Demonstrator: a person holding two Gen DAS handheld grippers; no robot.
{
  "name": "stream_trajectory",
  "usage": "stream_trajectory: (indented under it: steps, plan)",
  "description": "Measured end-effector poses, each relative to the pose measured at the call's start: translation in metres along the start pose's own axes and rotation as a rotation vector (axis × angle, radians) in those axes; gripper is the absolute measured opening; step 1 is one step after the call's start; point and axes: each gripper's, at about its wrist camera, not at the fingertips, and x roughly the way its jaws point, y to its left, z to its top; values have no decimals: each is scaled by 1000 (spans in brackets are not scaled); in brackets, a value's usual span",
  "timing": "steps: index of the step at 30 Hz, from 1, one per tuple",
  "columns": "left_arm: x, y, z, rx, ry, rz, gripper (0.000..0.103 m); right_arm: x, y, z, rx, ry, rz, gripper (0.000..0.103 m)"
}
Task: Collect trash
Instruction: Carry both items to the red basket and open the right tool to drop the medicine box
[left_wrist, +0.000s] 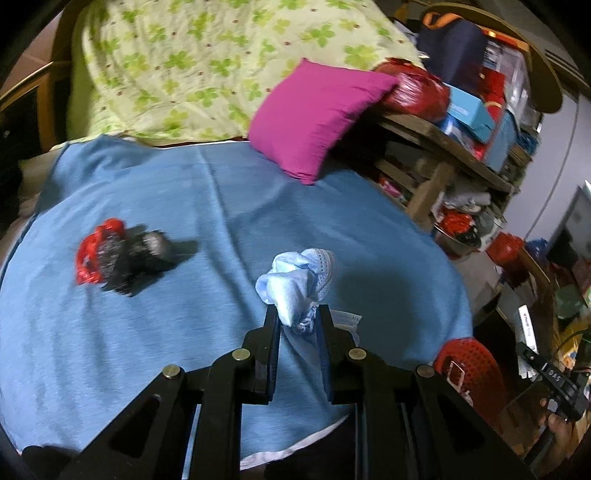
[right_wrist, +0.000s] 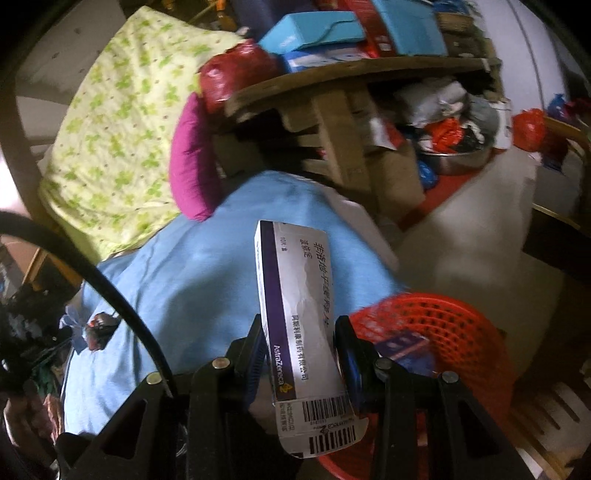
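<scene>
My left gripper (left_wrist: 298, 314) is shut on a crumpled light-blue face mask (left_wrist: 295, 284) and holds it over the blue bed sheet (left_wrist: 166, 332). A crumpled red and black wrapper (left_wrist: 118, 256) lies on the sheet to the left of it. My right gripper (right_wrist: 299, 328) is shut on a white and purple AstraZeneca medicine box (right_wrist: 299, 317), held upright beside the red mesh basket (right_wrist: 443, 332). The basket's rim also shows in the left wrist view (left_wrist: 469, 362) at the bed's right edge. The wrapper shows small in the right wrist view (right_wrist: 98, 326).
A magenta pillow (left_wrist: 317, 118) and a green-flowered quilt (left_wrist: 192, 66) lie at the far end of the bed. A cluttered wooden shelf (left_wrist: 443, 144) with boxes and red bags stands to the right. A black cable (right_wrist: 110, 280) crosses the right wrist view.
</scene>
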Motion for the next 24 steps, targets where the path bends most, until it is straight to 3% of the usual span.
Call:
stream_trajectory:
  steps: [10,20,22,23,24]
  plan:
    - [12,-68,0,107,29,-90,20,0,-40,-12,66,26,-101,40]
    - [23,-113,-6,182,59,-146,20,6,-71,-17,137,52,-166,41]
    - [25,-119,-6,190,65,-155,20,9,-76,-18,161,70,-169,54]
    - [26,-122,-7,196,69,-160,20,10,-79,-19,169,76,-173,72]
    - [27,-126,-7,202,72,-166,20,11,-80,-19,174,74,-181,81]
